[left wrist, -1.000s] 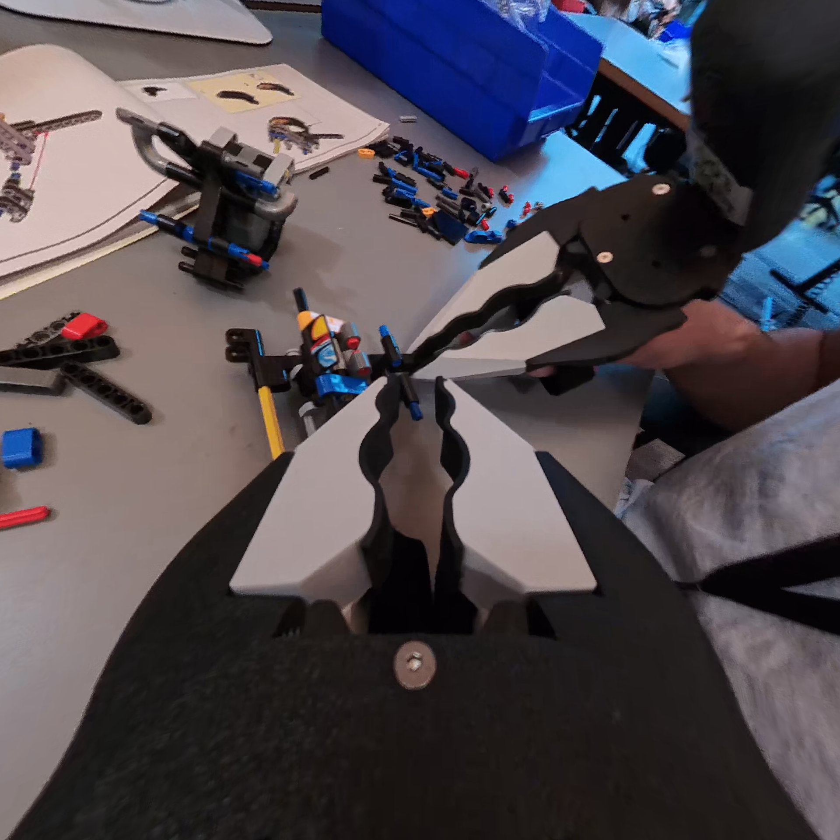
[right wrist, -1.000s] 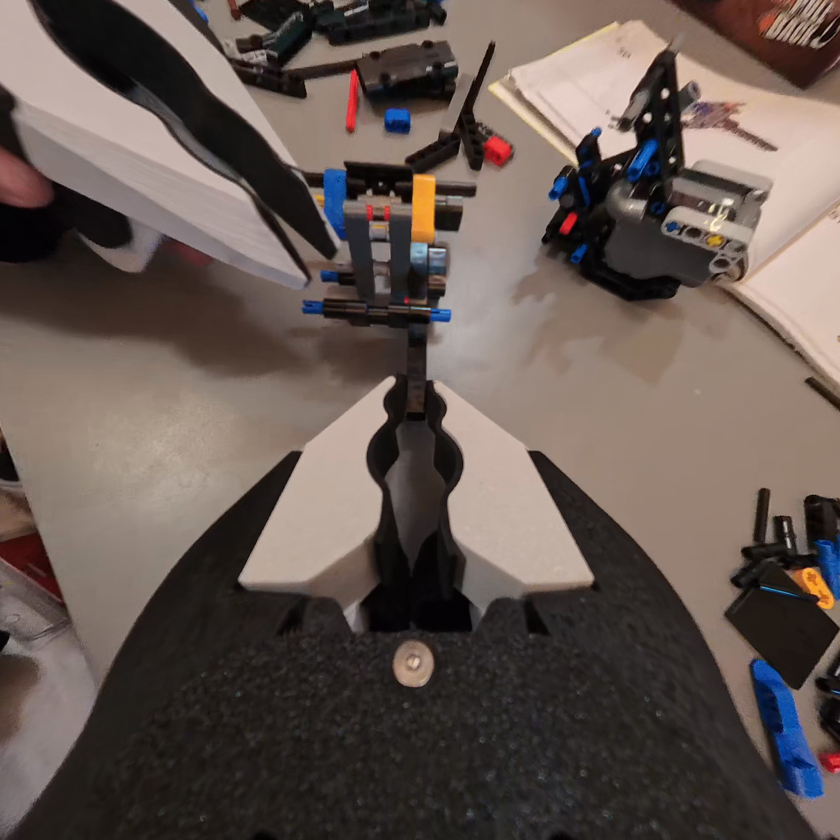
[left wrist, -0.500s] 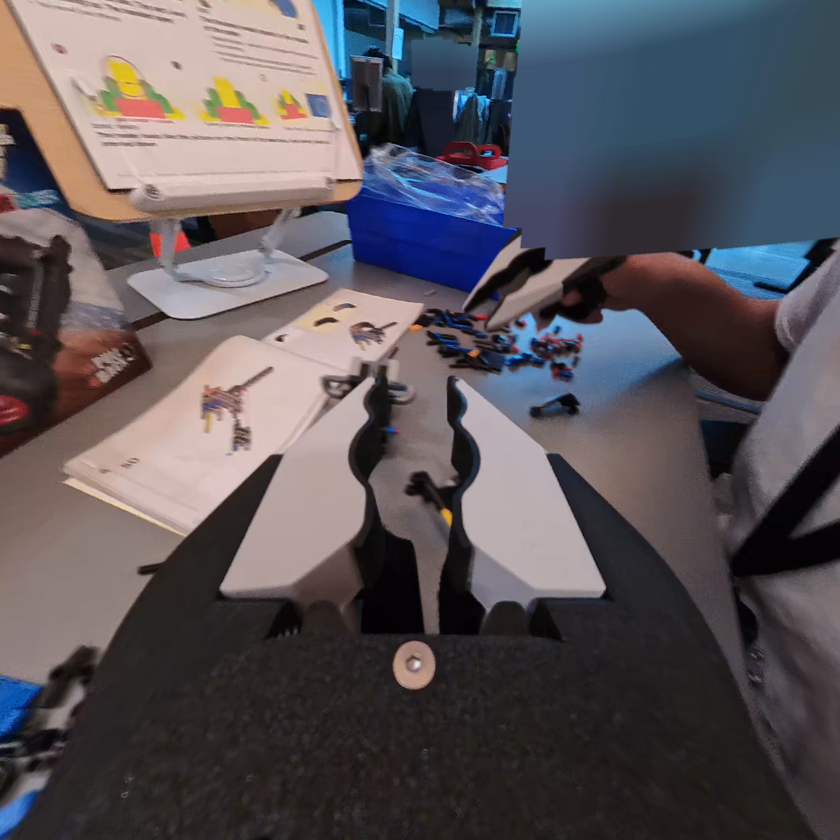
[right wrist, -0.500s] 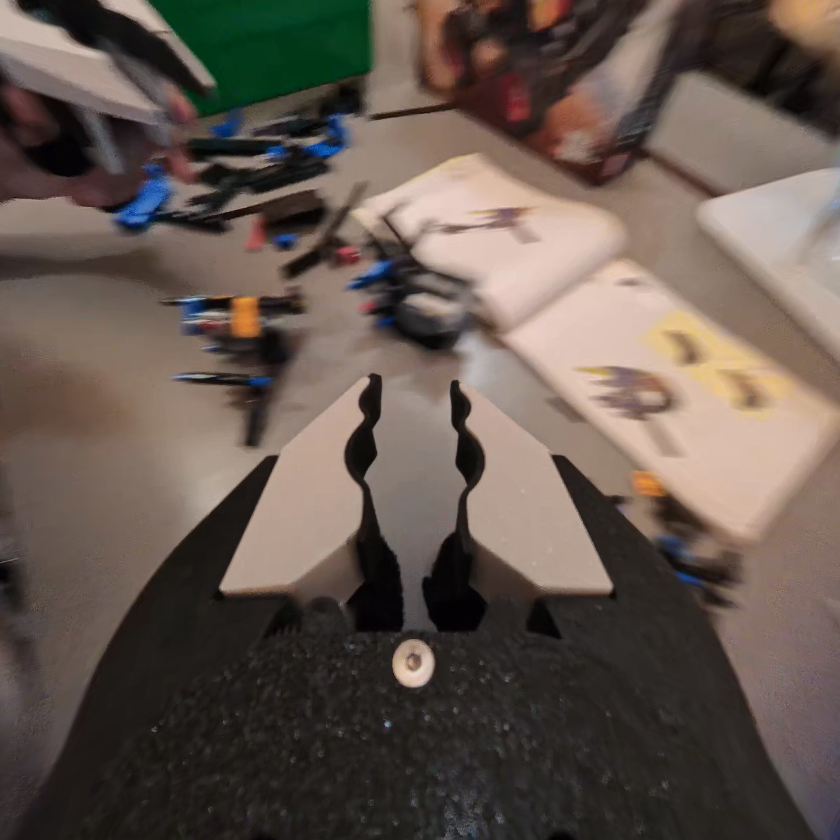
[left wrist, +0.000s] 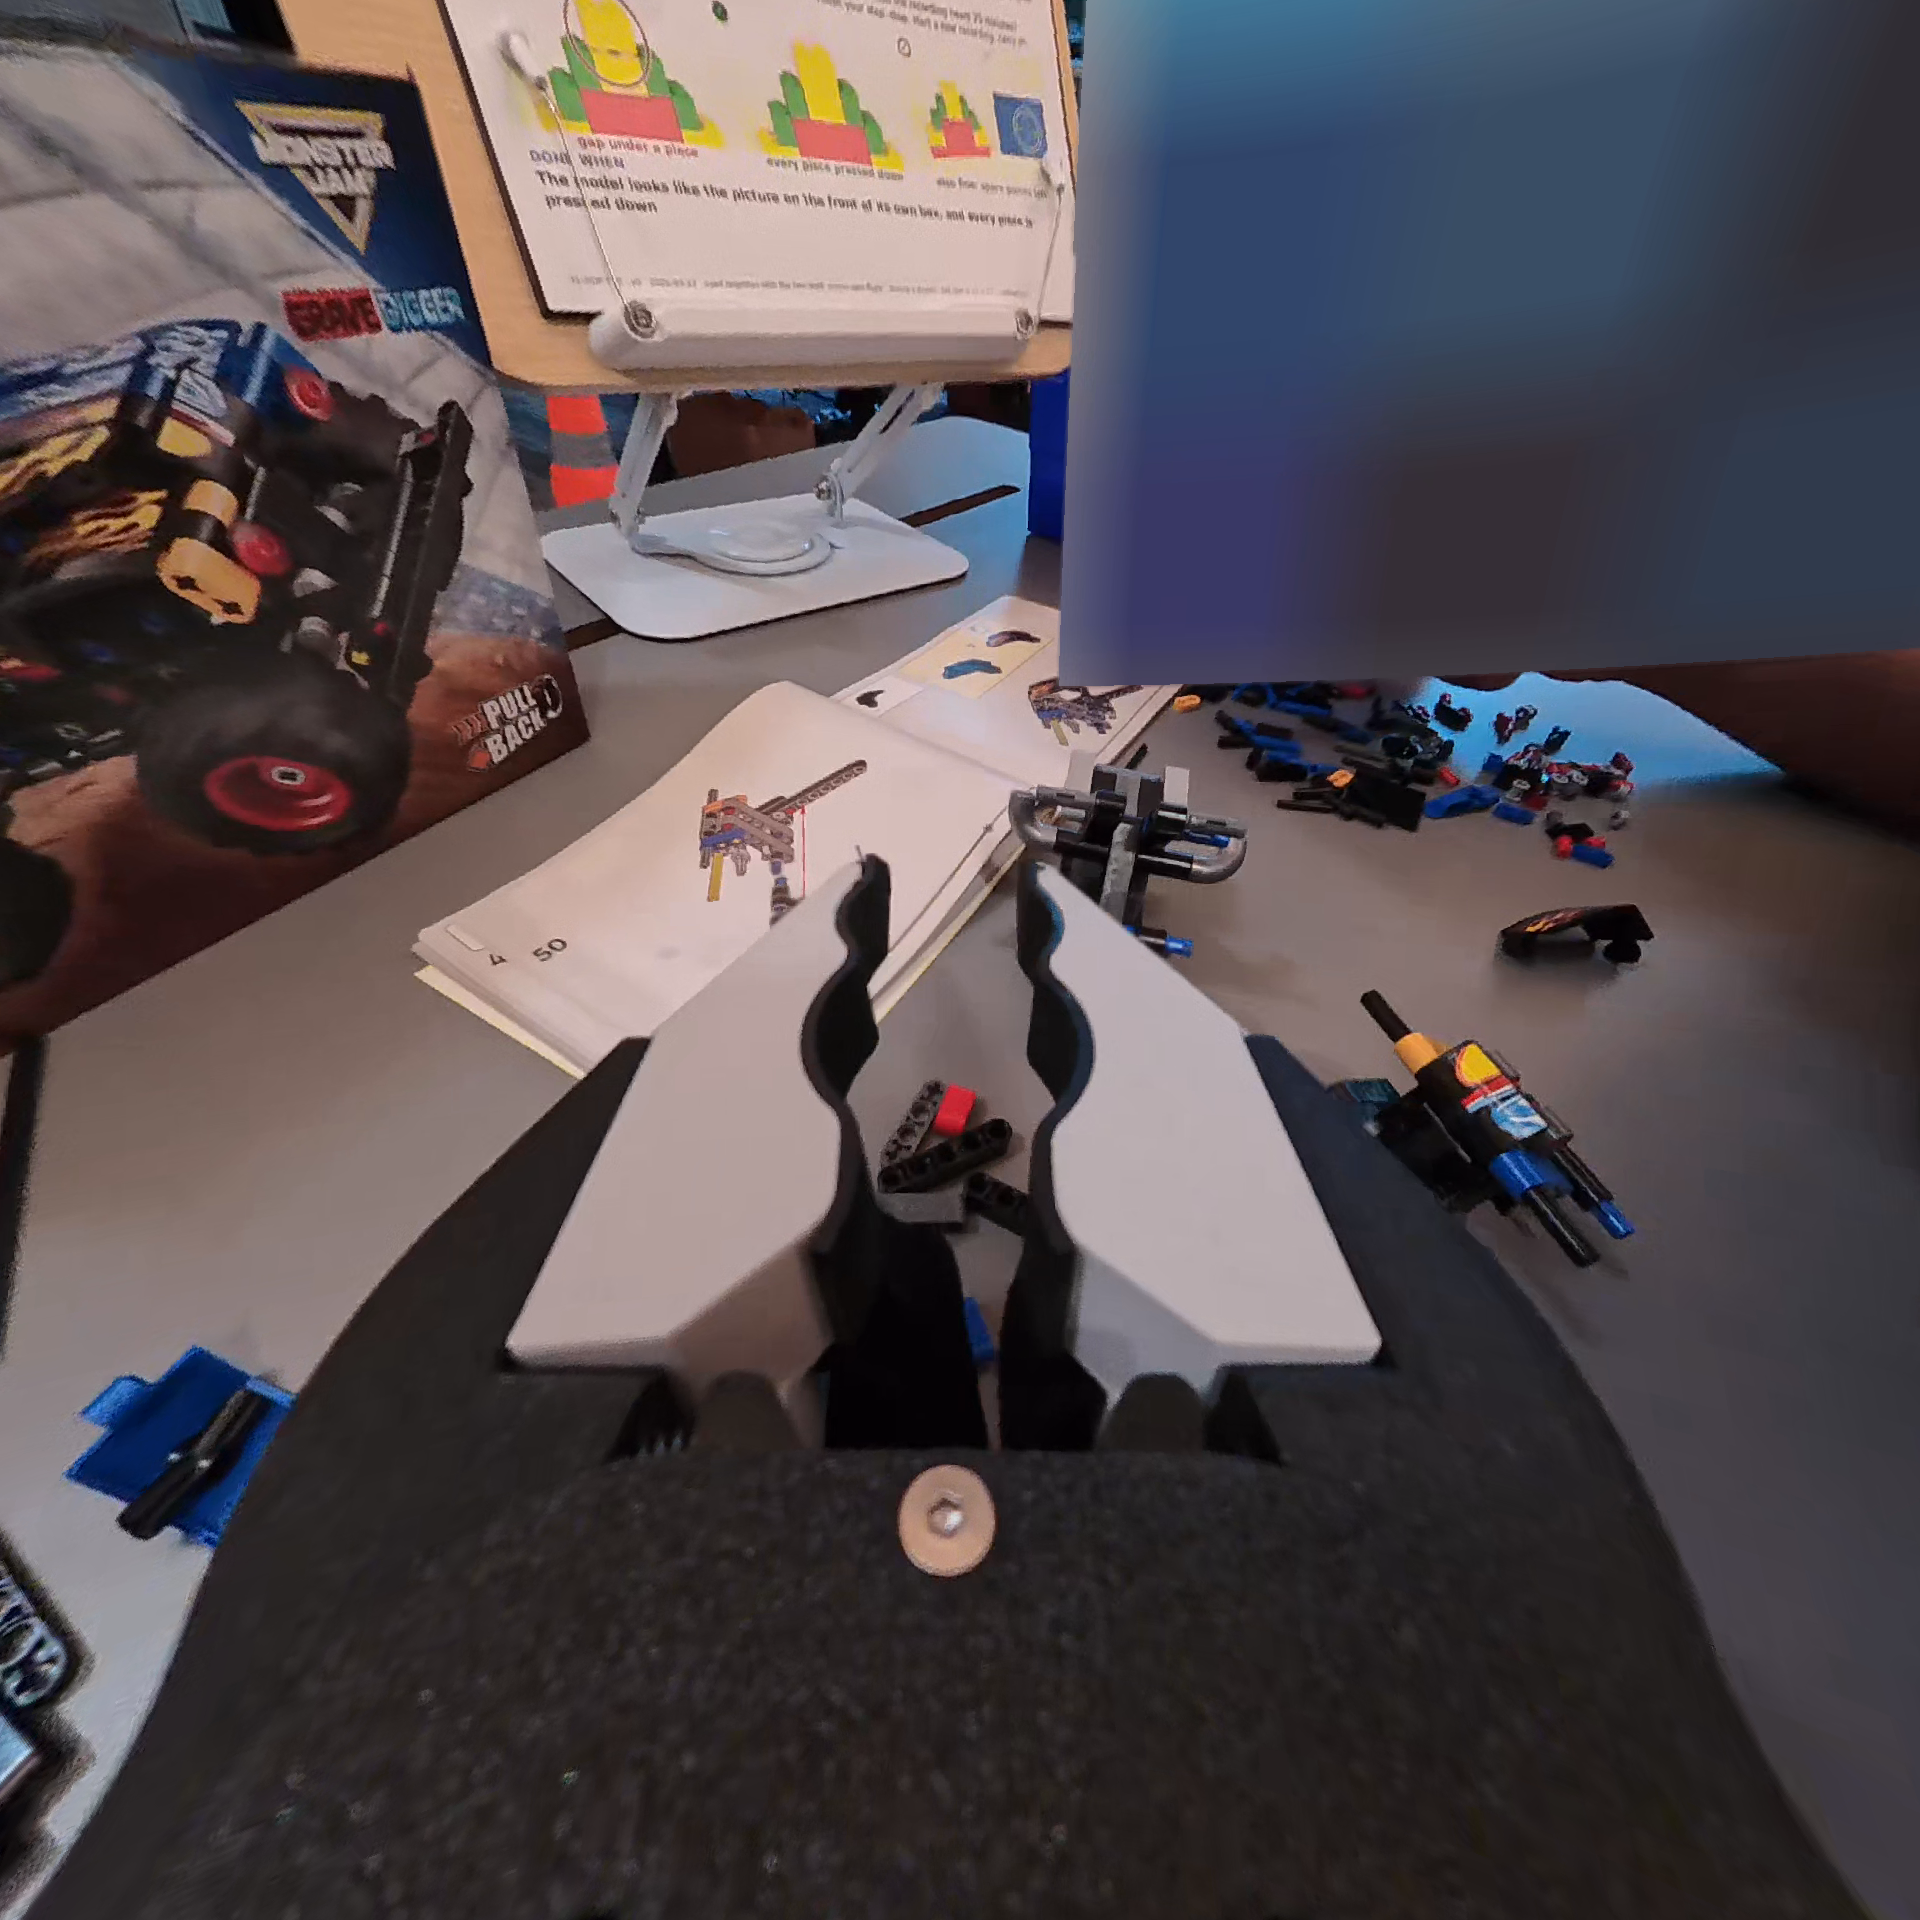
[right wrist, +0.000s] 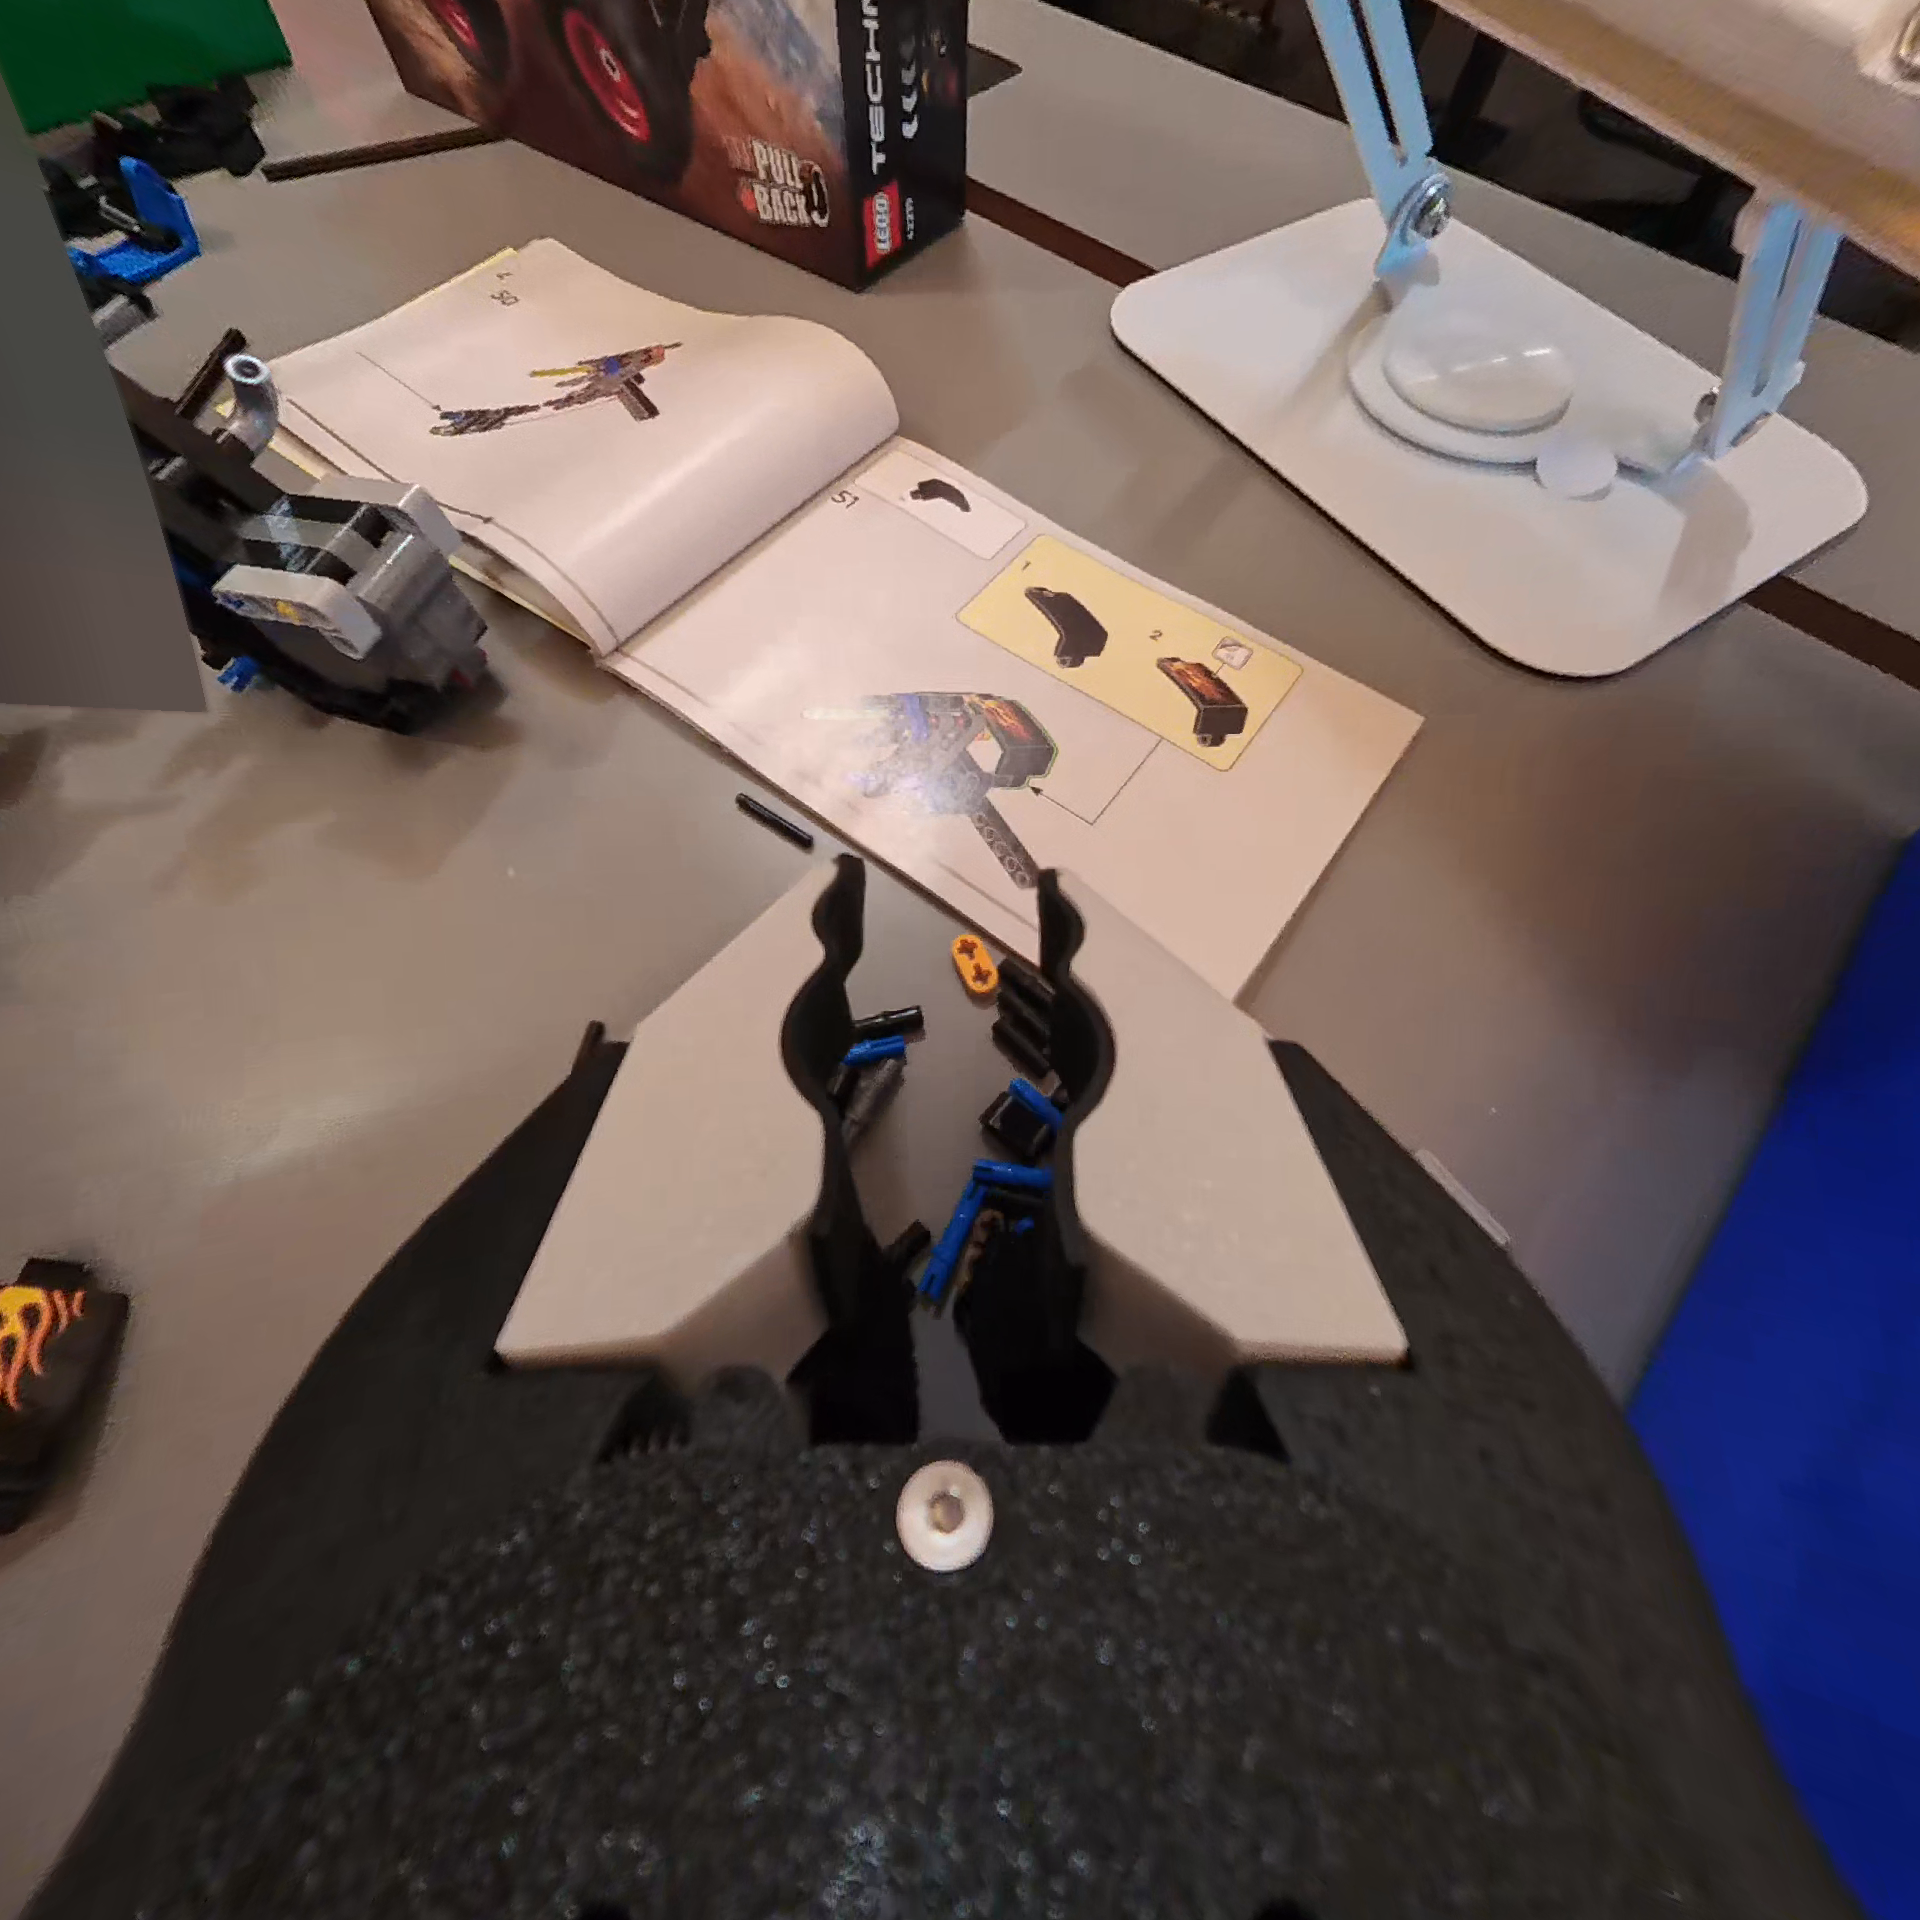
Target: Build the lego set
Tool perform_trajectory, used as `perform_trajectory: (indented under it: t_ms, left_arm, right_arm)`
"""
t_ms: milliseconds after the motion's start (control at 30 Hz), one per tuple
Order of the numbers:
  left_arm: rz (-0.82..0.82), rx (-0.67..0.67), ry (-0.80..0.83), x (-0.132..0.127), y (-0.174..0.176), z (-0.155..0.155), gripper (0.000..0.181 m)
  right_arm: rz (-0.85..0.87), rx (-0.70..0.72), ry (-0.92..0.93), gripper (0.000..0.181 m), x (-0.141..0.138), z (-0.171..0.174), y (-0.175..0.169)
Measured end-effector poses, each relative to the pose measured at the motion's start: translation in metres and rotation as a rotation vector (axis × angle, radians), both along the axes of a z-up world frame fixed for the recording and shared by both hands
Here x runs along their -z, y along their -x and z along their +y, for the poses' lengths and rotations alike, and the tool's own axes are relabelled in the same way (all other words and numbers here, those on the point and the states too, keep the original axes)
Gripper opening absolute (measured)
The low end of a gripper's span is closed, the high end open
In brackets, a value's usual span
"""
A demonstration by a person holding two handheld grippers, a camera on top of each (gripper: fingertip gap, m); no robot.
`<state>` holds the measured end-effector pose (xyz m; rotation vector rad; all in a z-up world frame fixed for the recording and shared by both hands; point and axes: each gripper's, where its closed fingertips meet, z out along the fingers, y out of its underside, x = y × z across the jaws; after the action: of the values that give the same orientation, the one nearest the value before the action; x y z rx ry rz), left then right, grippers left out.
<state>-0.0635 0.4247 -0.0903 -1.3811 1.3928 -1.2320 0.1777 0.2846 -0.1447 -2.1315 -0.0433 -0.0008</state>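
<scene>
My left gripper [left wrist: 951, 883] is open and empty, raised over black beams with a red piece [left wrist: 940, 1138]. The small black, yellow and blue sub-assembly [left wrist: 1486, 1112] lies on the table to its right. The grey and black chassis [left wrist: 1127, 831] stands just beyond the fingertips; it also shows in the right wrist view [right wrist: 332, 592]. A black flame panel [left wrist: 1574, 925] lies far right. My right gripper [right wrist: 945, 883] is open and empty above loose blue pins [right wrist: 987, 1205] and an orange piece [right wrist: 975, 961].
The open instruction booklet [right wrist: 935, 644] lies ahead of both grippers. The set's box [left wrist: 239, 582] stands at the left and a white stand [right wrist: 1486, 436] at the back. A pile of loose parts [left wrist: 1403, 758] and a blue bin [right wrist: 1787, 1351] are at the right. Spacing between my two grippers at the tips: around 30 centimetres. From my right tips it is roughly 4 centimetres to the orange piece [right wrist: 975, 961]; from my left, 30 centimetres.
A second ago both grippers were shut on the small sub-assembly. Both have opened and drawn back and up. The sub-assembly now lies on the table.
</scene>
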Motion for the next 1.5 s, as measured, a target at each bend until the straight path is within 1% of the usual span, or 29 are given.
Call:
perform_trajectory:
  t_ms: [67, 167, 433, 667, 867, 1000, 1200, 1333, 1400, 1467, 1500]
  left_arm:
    - [-0.014, 0.012, 0.033, -0.004, 0.001, -0.001, 0.022]
    - [0.001, -0.004, 0.041, 0.002, 0.004, 0.005, 0.021]
    - [0.029, -0.016, 0.112, 0.011, 0.004, 0.013, 0.021]
    - [0.025, -0.027, 0.072, 0.009, 0.006, 0.014, 0.020]
    - [0.031, -0.031, 0.036, 0.008, 0.006, 0.014, 0.020]
    - [0.025, -0.028, 0.023, 0.003, 0.007, 0.010, 0.020]
    - [-0.012, -0.060, -0.130, -0.015, 0.012, 0.002, 0.017]
    - [-0.048, -0.049, -0.216, -0.024, 0.013, -0.014, 0.015]
    - [-0.043, -0.045, -0.258, -0.023, 0.011, -0.021, 0.014]
    - [-0.022, -0.038, -0.294, -0.016, 0.009, -0.026, 0.013]
    - [-0.005, -0.035, -0.315, -0.012, 0.008, -0.028, 0.013]
  right_arm:
    - [0.022, 0.007, 0.006, 0.033, 0.003, 0.000, 0.000]
    - [-0.003, 0.016, 0.023, 0.031, 0.010, 0.000, -0.004]
    - [-0.014, 0.051, 0.029, 0.031, 0.013, -0.002, -0.012]
    - [-0.012, 0.030, 0.028, 0.030, 0.014, -0.001, -0.007]
    - [-0.022, 0.033, 0.030, 0.030, 0.014, -0.002, -0.009]
    - [-0.034, 0.034, 0.030, 0.030, 0.013, -0.002, -0.009]
    - [-0.083, 0.030, 0.004, 0.031, -0.002, -0.003, -0.007]
    - [-0.077, 0.011, -0.032, 0.031, -0.018, -0.006, 0.001]
    - [-0.077, -0.002, -0.002, 0.032, -0.017, -0.008, 0.006]
    - [-0.040, -0.021, 0.065, 0.034, -0.008, -0.015, 0.014]
    - [-0.013, -0.029, 0.120, 0.040, -0.003, -0.021, 0.020]
